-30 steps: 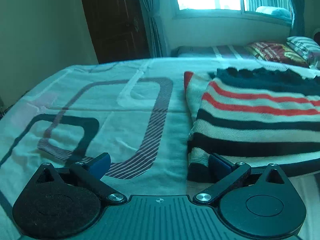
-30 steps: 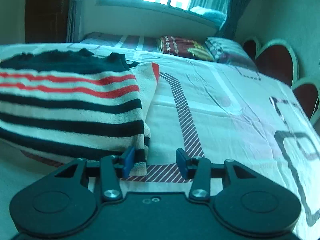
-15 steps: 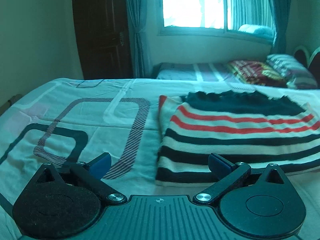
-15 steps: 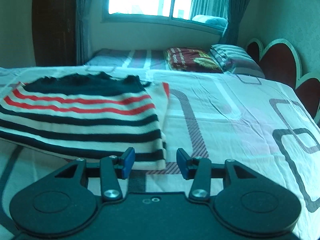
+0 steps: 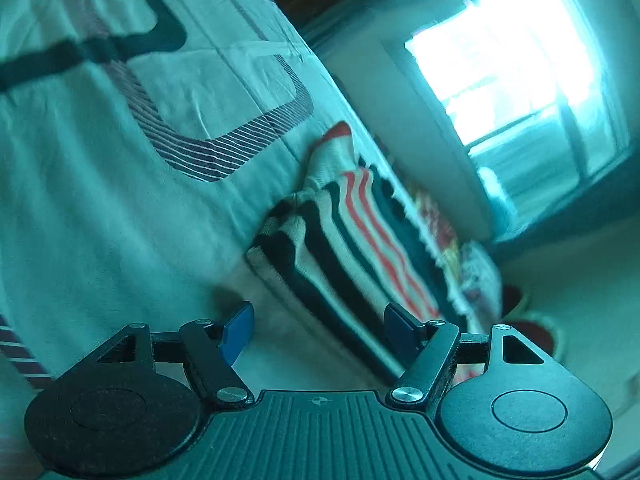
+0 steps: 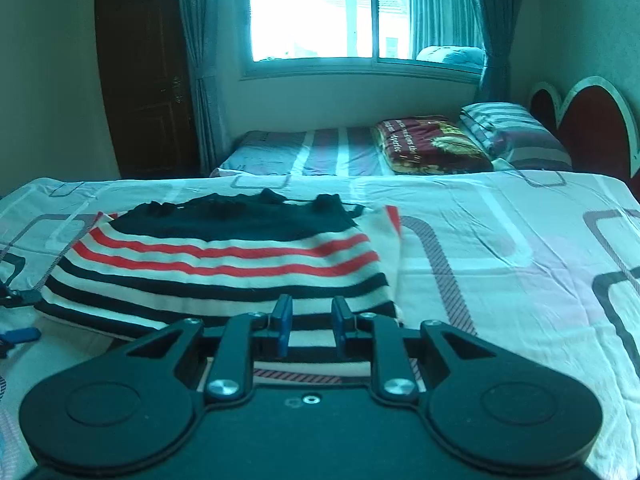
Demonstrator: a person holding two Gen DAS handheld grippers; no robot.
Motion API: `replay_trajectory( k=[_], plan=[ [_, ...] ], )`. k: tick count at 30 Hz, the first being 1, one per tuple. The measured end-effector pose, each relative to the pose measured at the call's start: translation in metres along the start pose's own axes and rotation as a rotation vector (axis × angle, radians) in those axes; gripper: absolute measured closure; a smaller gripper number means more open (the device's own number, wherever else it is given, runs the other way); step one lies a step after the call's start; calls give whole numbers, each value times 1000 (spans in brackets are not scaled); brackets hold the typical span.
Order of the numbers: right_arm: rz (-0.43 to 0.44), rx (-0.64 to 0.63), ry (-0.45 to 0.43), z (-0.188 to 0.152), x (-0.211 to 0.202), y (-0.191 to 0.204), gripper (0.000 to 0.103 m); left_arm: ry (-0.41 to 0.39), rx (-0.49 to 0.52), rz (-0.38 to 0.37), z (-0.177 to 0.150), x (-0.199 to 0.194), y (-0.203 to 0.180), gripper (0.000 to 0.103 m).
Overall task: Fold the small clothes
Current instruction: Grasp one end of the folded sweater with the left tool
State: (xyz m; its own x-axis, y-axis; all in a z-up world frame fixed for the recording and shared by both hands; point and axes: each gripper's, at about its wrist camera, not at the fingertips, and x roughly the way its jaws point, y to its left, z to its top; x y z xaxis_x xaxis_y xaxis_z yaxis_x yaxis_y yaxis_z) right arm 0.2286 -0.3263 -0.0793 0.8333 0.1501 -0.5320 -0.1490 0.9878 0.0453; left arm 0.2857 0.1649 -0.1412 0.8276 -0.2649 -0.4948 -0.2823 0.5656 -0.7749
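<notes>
Sweater [image 6: 224,256] (folded, striped) lies just beyond both parted tongs [image 6: 308,326].

Folded striped sweater [image 6: 224,260] lies flat on the patterned bedsheet [image 6: 500,240].

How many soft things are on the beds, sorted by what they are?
Striped sweater: 1
Folded dark red blanket: 1
Striped pillow: 1
Total: 3
</notes>
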Motion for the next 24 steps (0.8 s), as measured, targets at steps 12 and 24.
replay_trajectory(
  k=[12,24],
  plan=[
    [154,76,37,12,57,8,88,-116,-53,-127,5,54,-12,31],
    [294,54,81,28,134,52,99,-14,-108,-94,41,86,-14,81]
  ],
)
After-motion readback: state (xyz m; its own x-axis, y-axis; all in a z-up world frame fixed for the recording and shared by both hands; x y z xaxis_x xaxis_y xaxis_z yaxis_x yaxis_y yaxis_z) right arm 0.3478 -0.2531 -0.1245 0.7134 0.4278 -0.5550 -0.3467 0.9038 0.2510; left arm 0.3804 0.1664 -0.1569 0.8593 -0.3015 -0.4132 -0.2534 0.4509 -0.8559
